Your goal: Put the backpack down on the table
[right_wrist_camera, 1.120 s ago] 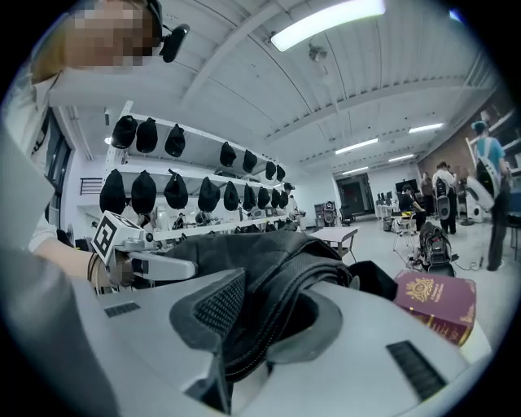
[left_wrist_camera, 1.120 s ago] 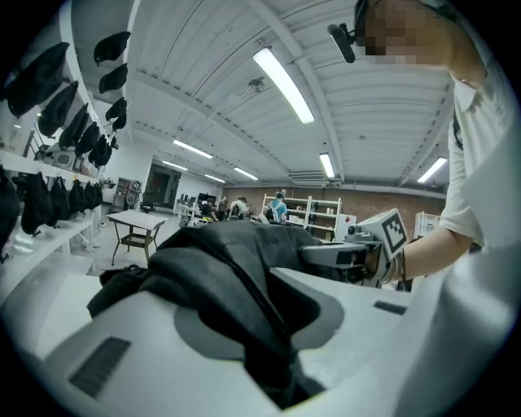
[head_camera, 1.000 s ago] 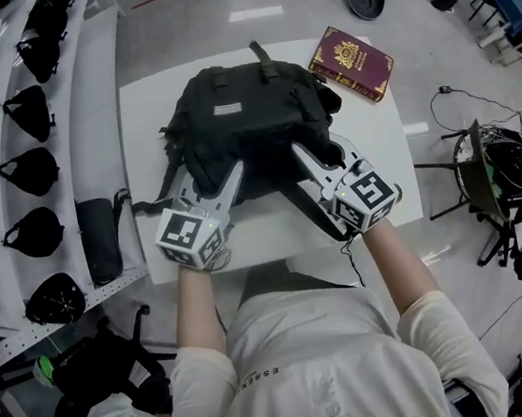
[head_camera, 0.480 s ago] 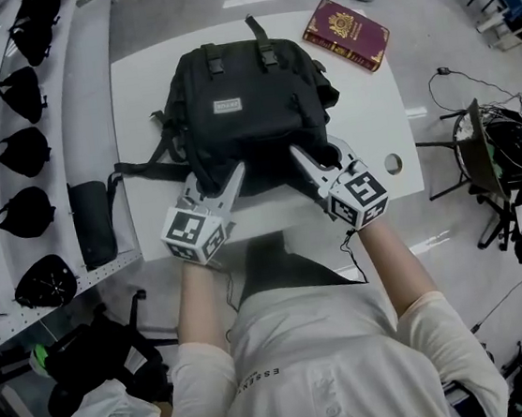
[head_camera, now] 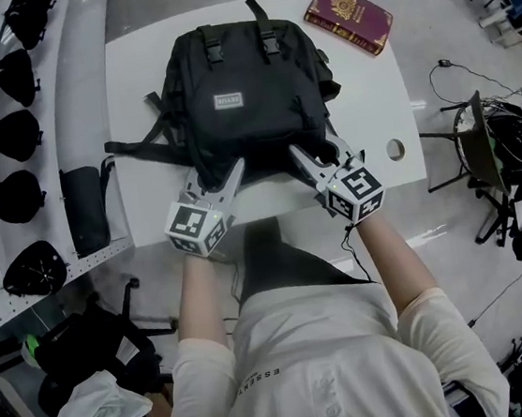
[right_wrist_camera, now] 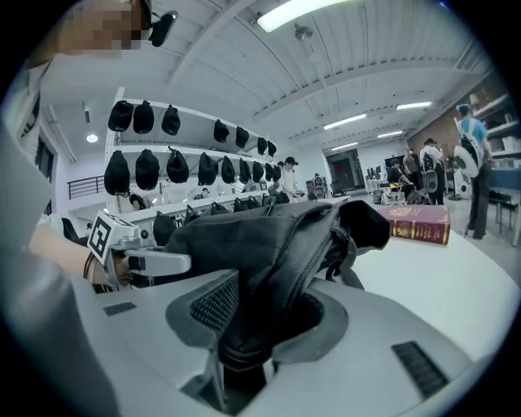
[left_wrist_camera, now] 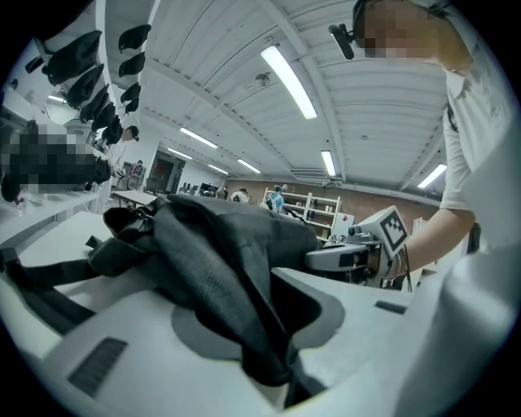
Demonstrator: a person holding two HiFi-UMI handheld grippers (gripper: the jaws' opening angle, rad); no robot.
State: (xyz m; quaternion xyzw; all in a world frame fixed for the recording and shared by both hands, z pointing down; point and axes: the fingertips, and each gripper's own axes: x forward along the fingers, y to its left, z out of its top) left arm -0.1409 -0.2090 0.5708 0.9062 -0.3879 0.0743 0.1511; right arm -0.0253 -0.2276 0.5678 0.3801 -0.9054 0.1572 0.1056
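Head view: backpack (head_camera: 248, 101) lay flat at upper centre of frame on white table (head_camera: 132, 77), straps trailing left. Red book (head_camera: 348, 17) at upper right, apart from it. Judged set-down nearly done; letting go and backing off left to do. My left gripper (head_camera: 211, 173) pinched fold at backpack's near edge, jaws tight on fabric. My right gripper (head_camera: 320, 151): jaws had just been opening, backpack fold between them, pads touching it. Both forearms reached up-frame from bottom, grippers side by side, tipped slightly down, marker cubes up.
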